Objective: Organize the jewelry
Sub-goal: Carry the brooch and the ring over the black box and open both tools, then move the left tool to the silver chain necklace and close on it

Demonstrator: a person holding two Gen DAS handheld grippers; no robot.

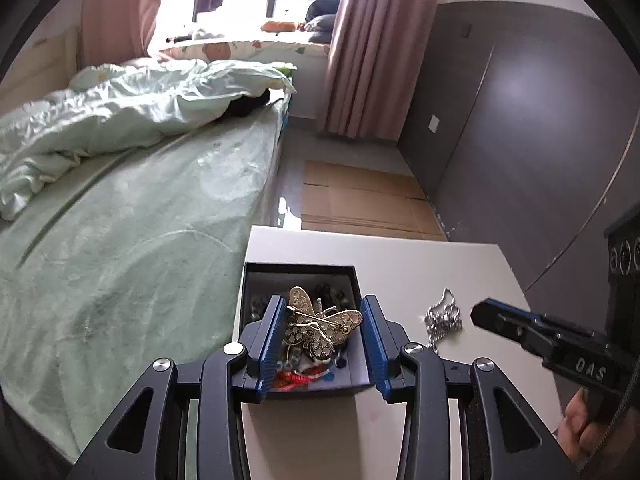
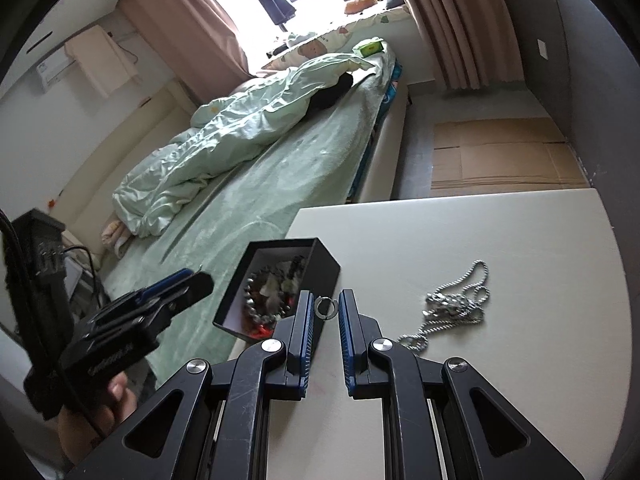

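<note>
Two grippers work over the white desk (image 2: 500,248): the left gripper (image 1: 325,334) is clamped on a gold butterfly brooch (image 1: 320,326) above the black jewelry box (image 1: 356,280), and the right gripper (image 2: 325,314) pinches a small silver ring (image 2: 325,308). Each piece is best lowered well inside the box walls before release. Beyond, a silver chain (image 2: 456,304) lies loose on the desk, seemingly still to be sorted.

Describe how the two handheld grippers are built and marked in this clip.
Both the left gripper and the right gripper have black linkage arms with silver pivot bolts and blue ribbed pads on the jaws. Each body bears white lettering, and a black cable trails from the left one.
</note>
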